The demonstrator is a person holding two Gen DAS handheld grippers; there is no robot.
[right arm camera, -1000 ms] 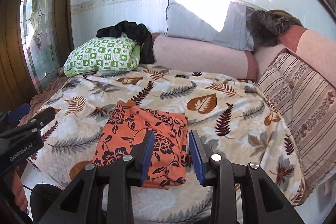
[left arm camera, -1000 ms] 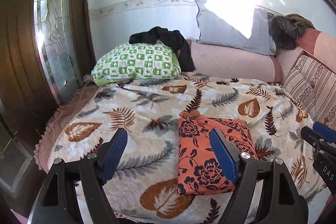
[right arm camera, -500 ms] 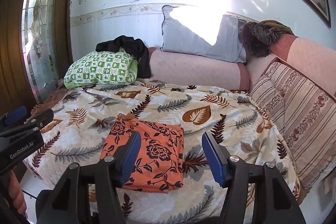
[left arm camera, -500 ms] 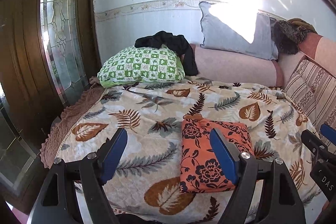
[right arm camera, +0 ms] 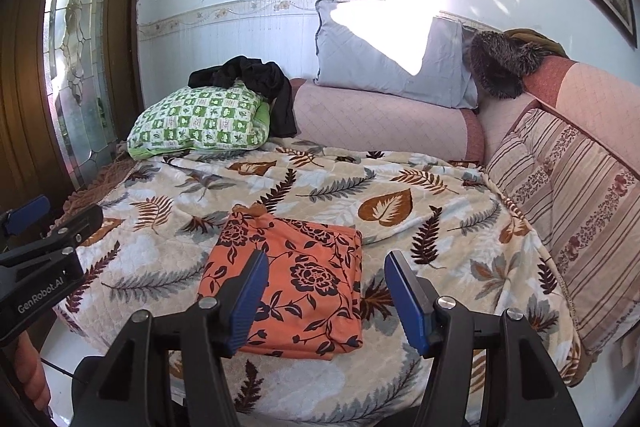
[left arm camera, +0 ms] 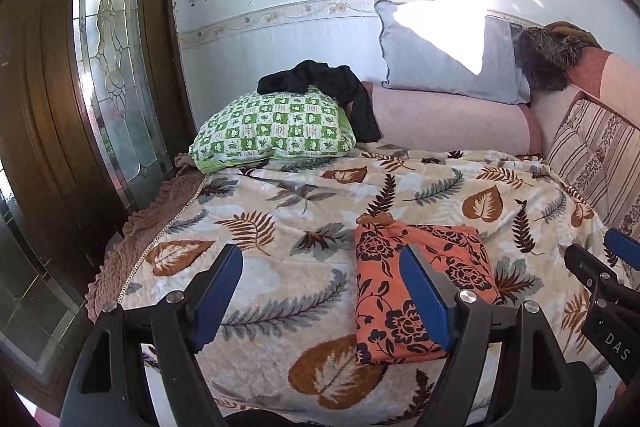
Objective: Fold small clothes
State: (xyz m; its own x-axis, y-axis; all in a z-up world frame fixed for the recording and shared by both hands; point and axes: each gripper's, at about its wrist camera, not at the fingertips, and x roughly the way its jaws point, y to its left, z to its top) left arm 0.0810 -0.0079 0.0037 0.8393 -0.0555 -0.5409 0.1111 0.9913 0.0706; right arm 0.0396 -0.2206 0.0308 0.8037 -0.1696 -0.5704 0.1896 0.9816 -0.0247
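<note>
- A bed [right arm camera: 460,195] covered by a leaf-patterned blanket [left arm camera: 288,227] was seen spread out ahead of both tools and filling most of each view.
- A pink quilted bolster [right arm camera: 380,123] was laid along the far edge of the bed, beyond the tools, with a grey pillow [right arm camera: 384,67] leaned on the wall above it.
- A striped cushion [right arm camera: 580,211] was propped to the right of the right tool.
- A green checked pillow [left arm camera: 276,131] was placed far ahead and to the left, with a black garment [left arm camera: 340,87] draped over its top.
- The folded orange floral cloth [right arm camera: 296,275] was laid flat on the blanket, just ahead of the right tool and ahead and to the right of the left tool; it was touched by neither.
- The left tool [left arm camera: 320,301] was held above the blanket with its blue pads spread wide and nothing between them.
- The right tool [right arm camera: 326,301] was held with its pads spread apart and nothing pinched; the cloth was seen below and beyond its left pad.
</note>
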